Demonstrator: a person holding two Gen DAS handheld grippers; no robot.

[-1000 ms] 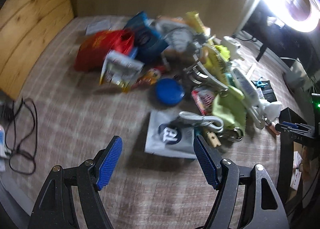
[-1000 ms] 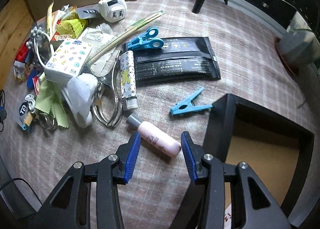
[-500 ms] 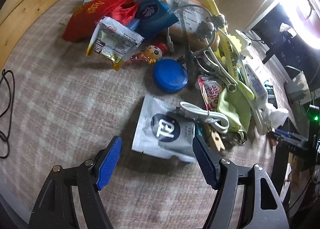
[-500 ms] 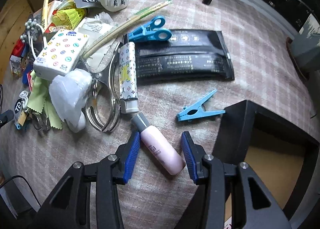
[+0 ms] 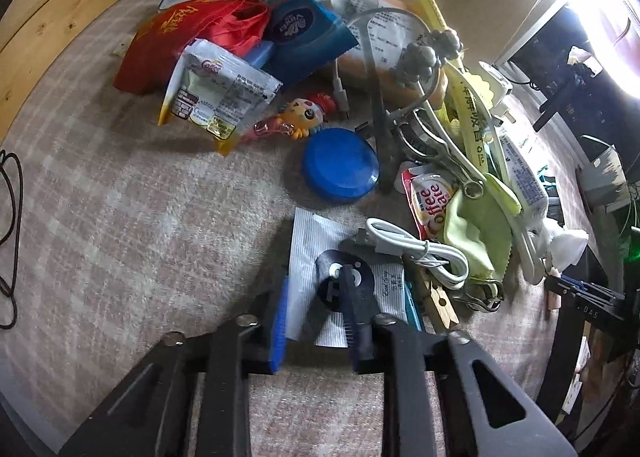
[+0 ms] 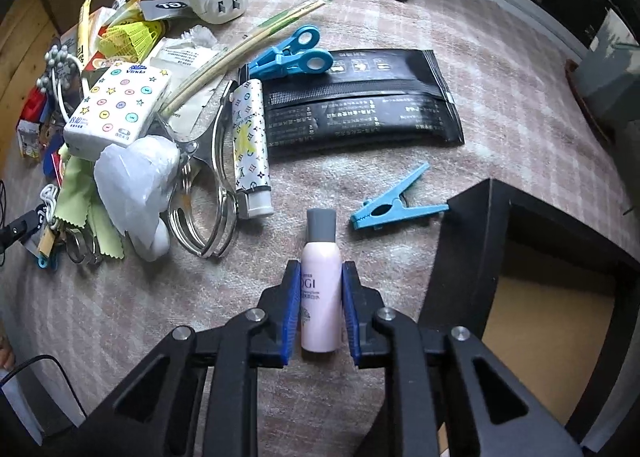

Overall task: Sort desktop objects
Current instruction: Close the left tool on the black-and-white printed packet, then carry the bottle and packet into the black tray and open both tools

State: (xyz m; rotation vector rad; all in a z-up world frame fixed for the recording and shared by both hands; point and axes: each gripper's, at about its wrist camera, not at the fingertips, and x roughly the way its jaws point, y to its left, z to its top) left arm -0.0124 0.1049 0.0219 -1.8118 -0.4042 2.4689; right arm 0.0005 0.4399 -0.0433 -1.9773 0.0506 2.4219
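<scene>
Left hand-held gripper [image 5: 318, 317]: jaws narrow and closing over the near end of a grey striped packet [image 5: 316, 241] that lies flat on the checked cloth of the bench [image 5: 120, 217]. The packet sits between the blue pads [image 5: 280, 321]; whether they already press on it cannot be told. Just right of this hand-held gripper a coiled white cable [image 5: 420, 249] rests on the packet's far corner, with a wooden peg [image 5: 438, 299] beside it. Ahead lies a round blue lid [image 5: 340, 165]; beyond it a small doll [image 5: 300, 117], a coffee sachet [image 5: 216, 97], a red bag [image 5: 180, 41] and a blue pouch [image 5: 304, 29]. To the right front, a green cloth [image 5: 476, 229] and metal tongs [image 5: 440, 141] lie in the heap.

Right hand-held gripper [image 6: 320, 309]: jaws closing, with a pink bottle [image 6: 321, 297] between them; both pads touch its sides. The bottle lies along the fingers, its grey cap [image 6: 321, 223] pointing away. Just ahead and to the right lies a blue clothes peg [image 6: 396, 207], its tip near the rim of a black box [image 6: 472, 241] to the right. Farther ahead lie a black packet [image 6: 360, 113] and a blue clip [image 6: 292, 53]. Ahead left: a patterned tube [image 6: 250, 137], metal tongs [image 6: 216, 193] and a white tissue pack [image 6: 120, 105].
</scene>
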